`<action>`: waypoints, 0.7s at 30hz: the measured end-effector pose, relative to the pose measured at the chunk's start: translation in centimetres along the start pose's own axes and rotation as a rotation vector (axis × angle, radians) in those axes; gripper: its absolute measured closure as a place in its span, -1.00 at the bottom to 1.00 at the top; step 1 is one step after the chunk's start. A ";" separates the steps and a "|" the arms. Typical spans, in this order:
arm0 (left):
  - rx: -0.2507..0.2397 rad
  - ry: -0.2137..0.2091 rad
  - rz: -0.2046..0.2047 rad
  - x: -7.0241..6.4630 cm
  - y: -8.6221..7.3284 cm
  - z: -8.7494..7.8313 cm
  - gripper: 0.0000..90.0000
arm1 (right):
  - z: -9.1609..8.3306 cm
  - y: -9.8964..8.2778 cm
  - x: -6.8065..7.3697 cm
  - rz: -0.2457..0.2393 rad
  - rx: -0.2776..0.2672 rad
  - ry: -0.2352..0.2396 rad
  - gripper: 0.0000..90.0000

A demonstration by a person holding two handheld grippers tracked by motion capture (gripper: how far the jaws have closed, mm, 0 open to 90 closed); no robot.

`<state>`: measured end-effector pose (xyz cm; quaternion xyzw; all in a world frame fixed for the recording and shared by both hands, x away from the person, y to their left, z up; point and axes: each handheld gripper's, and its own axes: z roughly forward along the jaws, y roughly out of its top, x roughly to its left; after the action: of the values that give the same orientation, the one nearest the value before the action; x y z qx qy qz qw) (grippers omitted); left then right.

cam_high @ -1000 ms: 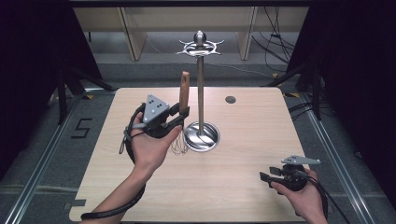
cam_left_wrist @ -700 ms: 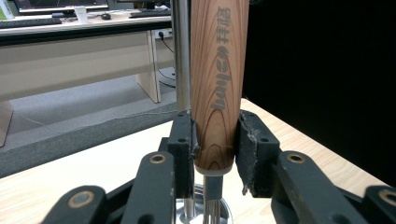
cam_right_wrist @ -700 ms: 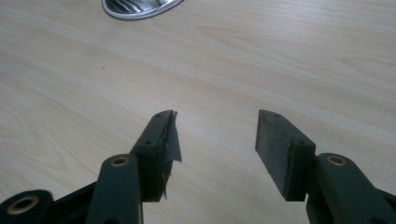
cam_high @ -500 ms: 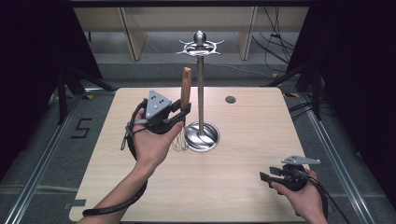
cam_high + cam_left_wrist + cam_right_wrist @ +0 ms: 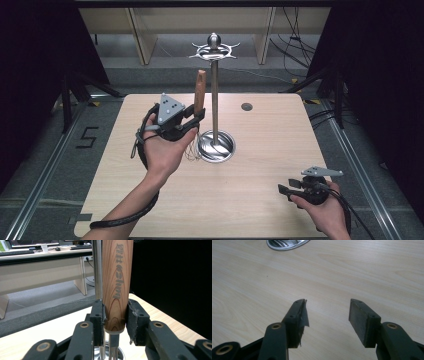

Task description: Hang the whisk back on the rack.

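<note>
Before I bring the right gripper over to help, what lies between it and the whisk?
High view: only bare wooden table lies between the right gripper and the whisk; the stand's steel base sits beside that path.

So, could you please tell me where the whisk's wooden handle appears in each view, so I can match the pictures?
High view: the wooden handle stands upright left of centre, held in the left gripper, beside the steel stand's pole.
Left gripper view: it rises through the centre, clamped between the two pads.
Right gripper view: not in it; open jaws over the table.
Shared landmark: the stand's round steel base, at the right gripper view's top edge.
</note>
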<state>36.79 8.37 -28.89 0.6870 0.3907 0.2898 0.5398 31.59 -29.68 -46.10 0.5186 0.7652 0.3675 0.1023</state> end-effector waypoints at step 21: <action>-0.011 0.005 -0.020 -0.2 0.8 0.3 0.52 | 0.0 0.0 0.0 -0.002 0.000 0.001 0.07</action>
<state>37.12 7.89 -28.19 0.6794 0.3973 0.2884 0.5453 31.60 -29.67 -46.12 0.5175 0.7658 0.3677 0.1024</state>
